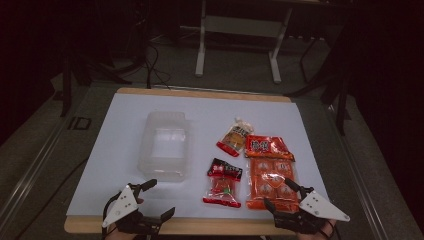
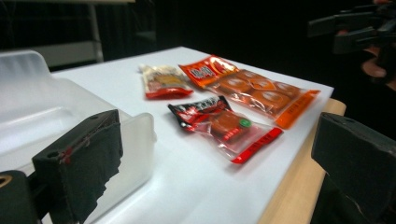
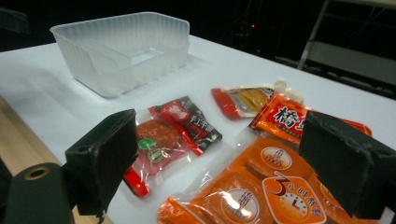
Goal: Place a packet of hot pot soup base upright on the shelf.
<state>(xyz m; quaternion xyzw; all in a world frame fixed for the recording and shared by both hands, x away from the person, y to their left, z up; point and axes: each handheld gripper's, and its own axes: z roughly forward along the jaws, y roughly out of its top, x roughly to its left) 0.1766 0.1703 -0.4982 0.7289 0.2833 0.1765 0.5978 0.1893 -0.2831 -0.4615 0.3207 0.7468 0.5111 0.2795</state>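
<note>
Two tools, left tool [image 1: 159, 199] and right tool [image 1: 282, 194], hover released over the bench's [image 1: 125, 115] near edge. Beyond the right tool lies one orange packet [image 1: 270, 172], long axis running near to far. Farther off lie one red-black packet [image 1: 223, 182], one small pouch [image 1: 235, 136] and one clear tray [image 1: 165, 145].

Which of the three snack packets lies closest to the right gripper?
The big orange packet, largest of the three; its near end lies right at the right gripper, whose jaws are open.

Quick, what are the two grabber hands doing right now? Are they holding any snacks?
Left gripper: open, holding nothing, beside the clear plastic tub.
Right gripper: open, holding nothing, over the big orange snack pack.
</note>
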